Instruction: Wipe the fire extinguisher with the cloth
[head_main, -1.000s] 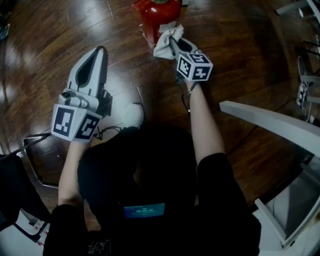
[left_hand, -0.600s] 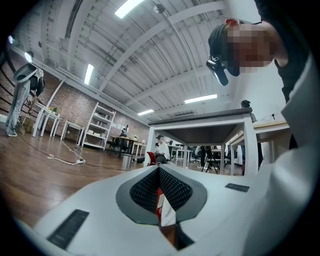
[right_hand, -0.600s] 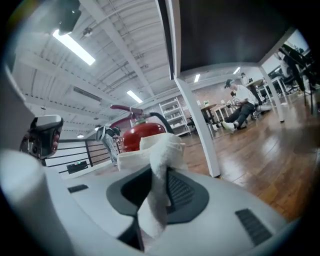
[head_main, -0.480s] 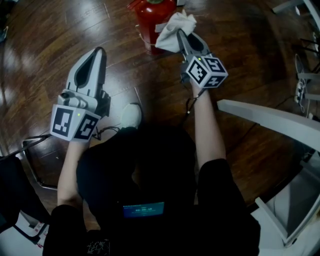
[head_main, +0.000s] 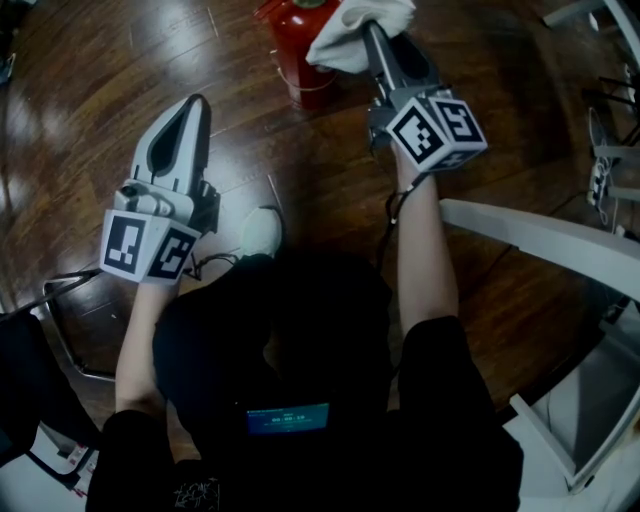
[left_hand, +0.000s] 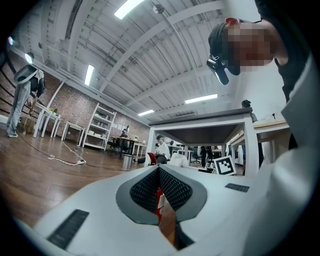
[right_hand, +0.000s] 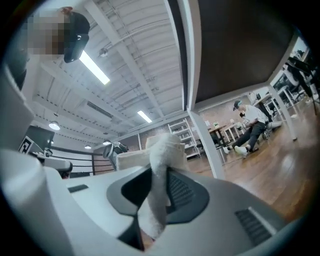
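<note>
Seemingly mid-wipe, the right gripper (head_main: 372, 35) pinches a crumpled white cloth (head_main: 352, 28) with the red cylindrical fire extinguisher (head_main: 300, 45) just left of its jaws; next it likely must press and rub, while the left gripper (head_main: 195, 108) sits closed and empty.

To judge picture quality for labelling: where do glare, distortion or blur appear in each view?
Head view: dim, with pale glare on the floor at left; the fire extinguisher is cut by the top edge. Left gripper view: strong fisheye, a bright ceiling lamp. Right gripper view: fisheye too; the close cloth looks soft.
</note>
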